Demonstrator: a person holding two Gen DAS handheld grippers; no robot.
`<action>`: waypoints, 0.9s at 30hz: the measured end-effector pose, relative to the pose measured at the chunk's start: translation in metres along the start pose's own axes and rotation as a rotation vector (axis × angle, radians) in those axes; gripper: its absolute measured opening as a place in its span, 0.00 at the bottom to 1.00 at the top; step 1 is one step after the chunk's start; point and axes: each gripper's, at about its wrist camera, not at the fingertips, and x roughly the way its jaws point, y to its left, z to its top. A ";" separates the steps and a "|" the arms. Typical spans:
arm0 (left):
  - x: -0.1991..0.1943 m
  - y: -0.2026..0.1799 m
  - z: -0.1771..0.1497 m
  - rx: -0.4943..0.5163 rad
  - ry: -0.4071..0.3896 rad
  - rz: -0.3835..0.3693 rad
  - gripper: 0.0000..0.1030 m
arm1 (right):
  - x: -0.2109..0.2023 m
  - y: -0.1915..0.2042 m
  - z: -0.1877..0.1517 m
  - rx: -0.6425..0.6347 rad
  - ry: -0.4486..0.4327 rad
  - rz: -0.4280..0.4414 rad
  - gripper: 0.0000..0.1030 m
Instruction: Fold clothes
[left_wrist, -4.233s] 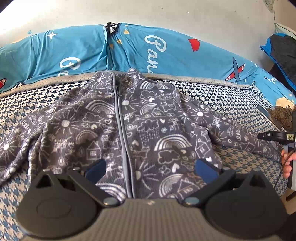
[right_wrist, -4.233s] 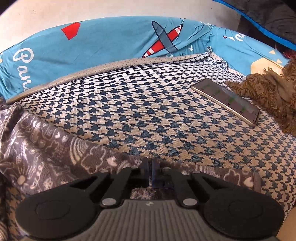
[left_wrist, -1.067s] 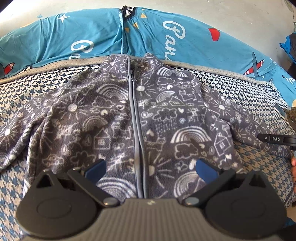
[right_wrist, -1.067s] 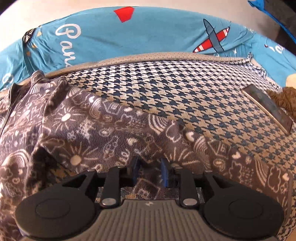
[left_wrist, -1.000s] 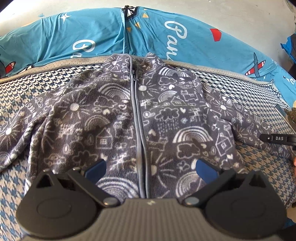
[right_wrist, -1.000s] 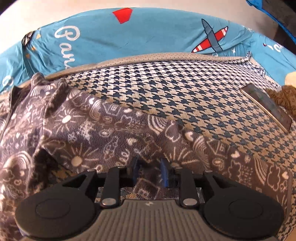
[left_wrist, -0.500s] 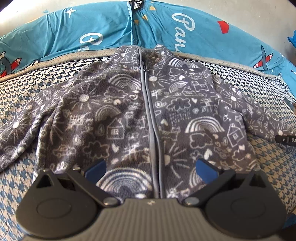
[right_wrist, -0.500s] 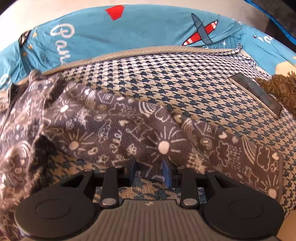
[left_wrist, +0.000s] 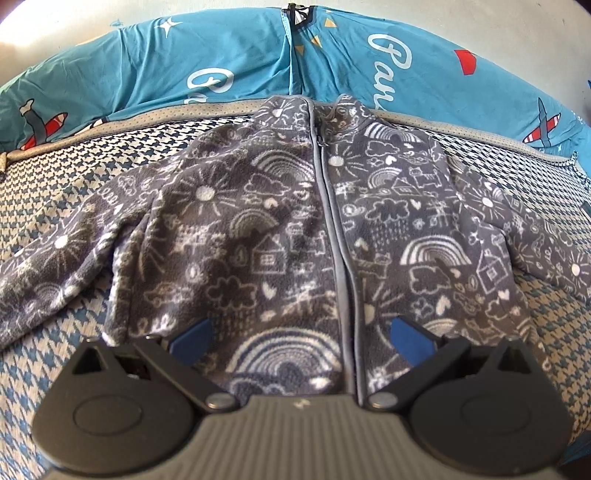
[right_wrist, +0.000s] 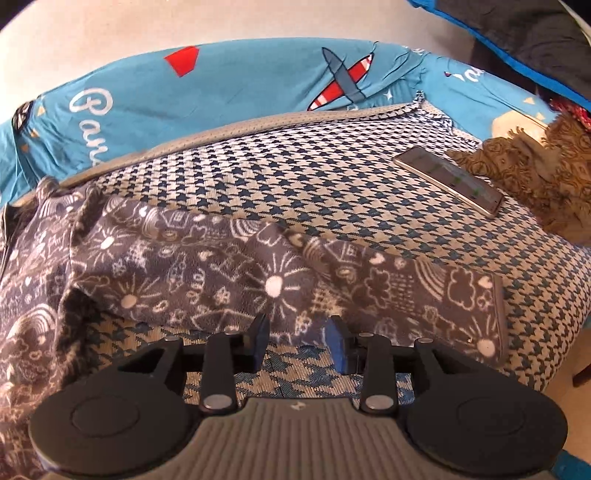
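A grey fleece jacket (left_wrist: 295, 229) with white doodle print lies flat and zipped on the houndstooth bed cover (left_wrist: 48, 192), collar away from me, both sleeves spread out. My left gripper (left_wrist: 301, 338) is wide open and empty, hovering over the jacket's bottom hem. In the right wrist view the jacket's right sleeve (right_wrist: 332, 280) lies stretched across the cover. My right gripper (right_wrist: 297, 341) is open and empty, its blue pads just short of the sleeve's near edge.
Blue patterned pillows (left_wrist: 221, 70) line the far edge of the bed against the wall. A phone (right_wrist: 448, 184) lies on the cover at the right, next to a brown fuzzy cloth (right_wrist: 532, 177). The bed's edge runs close on the right.
My right gripper has let go of the sleeve, opened wider and drawn back a little. The sleeve now lies flat. The left gripper has shifted left and stays open.
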 end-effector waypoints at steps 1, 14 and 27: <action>-0.001 0.001 0.000 0.002 -0.002 0.004 1.00 | -0.001 0.000 -0.001 -0.005 -0.001 0.000 0.32; -0.007 0.018 -0.003 -0.025 -0.002 0.047 1.00 | -0.008 -0.016 -0.009 0.064 0.032 0.007 0.33; -0.014 0.024 -0.002 -0.048 -0.016 0.033 1.00 | -0.022 -0.091 -0.025 0.333 0.046 0.143 0.36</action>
